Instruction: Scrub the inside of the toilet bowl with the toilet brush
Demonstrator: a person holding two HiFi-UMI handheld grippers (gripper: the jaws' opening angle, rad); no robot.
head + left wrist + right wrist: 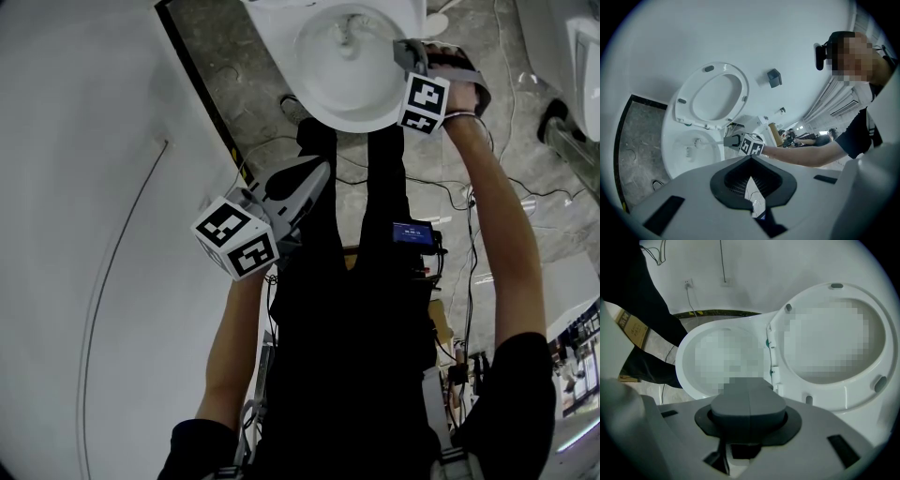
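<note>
While held at the toilet bowl's far right rim, the right gripper is seen pressed together on the toilet brush, whose head is lowered inside the bowl. Left gripper: held back, nearer and to the left, jaws parted, nothing between them. Toilet seat: raised.

wall: white, curved | floor: grey mottled stone (black strip where the two meet)
</note>
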